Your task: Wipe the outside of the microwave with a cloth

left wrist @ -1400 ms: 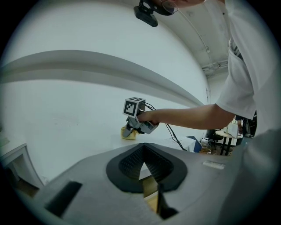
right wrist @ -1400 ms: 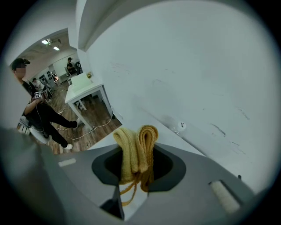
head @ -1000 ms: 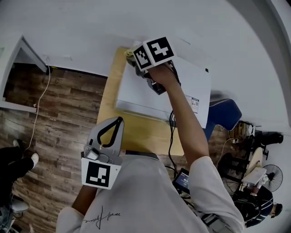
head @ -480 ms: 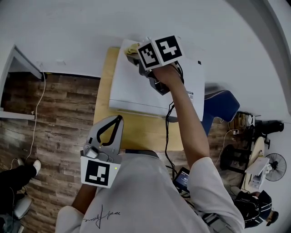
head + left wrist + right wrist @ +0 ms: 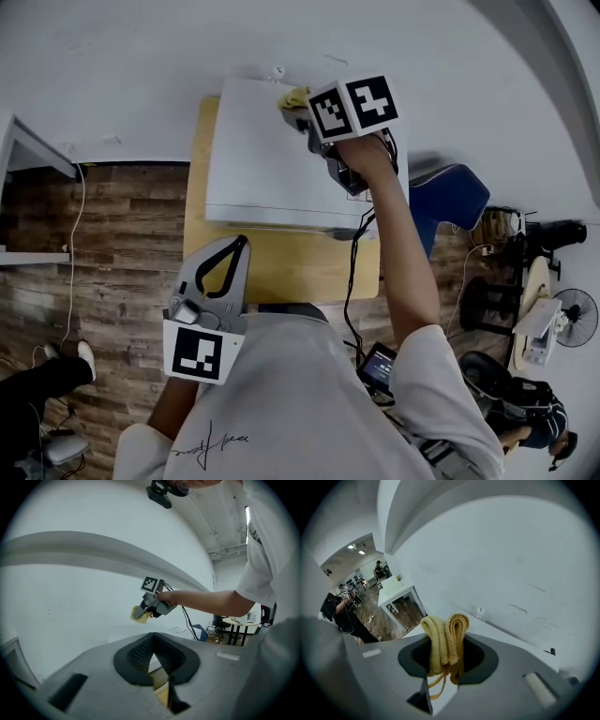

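— Grippers first: how does each one stand?
— On the right gripper (image 5: 446, 645) the jaws are clamped on a folded yellow cloth (image 5: 445, 637), whose folds stick out past the tips. On the left gripper (image 5: 152, 639) the jaw tips meet with nothing between them.
— Where is the cloth against the microwave?
— From the head view, the cloth (image 5: 293, 97) lies at the far edge of the microwave (image 5: 267, 164) top, right of its middle, close to the white wall (image 5: 141, 66). Whether it touches the top cannot be told.
— What room lies around the microwave?
— Its back stands close to the wall. A wooden table (image 5: 281, 267) shows bare along its left side and in a wider band on its near side. A blue chair (image 5: 450, 199) stands just off its right side, and a black cable (image 5: 351, 272) runs down over its near right corner.
— And the left gripper?
— It (image 5: 230, 267) hangs over the table's near edge, well apart from the microwave.
— Anything inside the microwave?
— Only the top panel shows; its inside is out of sight.
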{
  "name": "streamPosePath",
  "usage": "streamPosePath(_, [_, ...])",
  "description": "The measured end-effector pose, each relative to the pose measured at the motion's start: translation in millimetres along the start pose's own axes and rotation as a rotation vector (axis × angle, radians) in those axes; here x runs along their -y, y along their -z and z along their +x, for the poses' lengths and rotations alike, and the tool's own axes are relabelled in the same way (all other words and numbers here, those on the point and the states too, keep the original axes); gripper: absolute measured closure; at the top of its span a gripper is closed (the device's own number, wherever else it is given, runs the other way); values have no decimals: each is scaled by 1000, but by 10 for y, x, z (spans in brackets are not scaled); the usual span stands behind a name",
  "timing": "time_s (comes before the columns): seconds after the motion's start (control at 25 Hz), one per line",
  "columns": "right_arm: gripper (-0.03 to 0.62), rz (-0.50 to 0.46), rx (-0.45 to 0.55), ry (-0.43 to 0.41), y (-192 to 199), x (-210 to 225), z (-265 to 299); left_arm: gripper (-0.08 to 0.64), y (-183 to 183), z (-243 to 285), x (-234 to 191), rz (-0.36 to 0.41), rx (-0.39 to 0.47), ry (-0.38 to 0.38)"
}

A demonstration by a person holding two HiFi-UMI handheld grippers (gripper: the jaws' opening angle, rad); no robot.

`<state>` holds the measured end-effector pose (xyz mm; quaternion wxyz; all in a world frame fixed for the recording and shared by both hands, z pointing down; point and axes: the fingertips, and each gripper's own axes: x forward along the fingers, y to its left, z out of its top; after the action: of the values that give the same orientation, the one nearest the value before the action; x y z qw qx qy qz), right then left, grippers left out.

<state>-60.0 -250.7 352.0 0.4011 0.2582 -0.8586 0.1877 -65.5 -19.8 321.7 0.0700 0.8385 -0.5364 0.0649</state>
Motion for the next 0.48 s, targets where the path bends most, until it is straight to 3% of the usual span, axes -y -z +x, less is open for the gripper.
streamPosePath(0.48, [471, 136, -30, 216, 717, 1280, -658, 566, -27, 335, 286, 1, -15, 80])
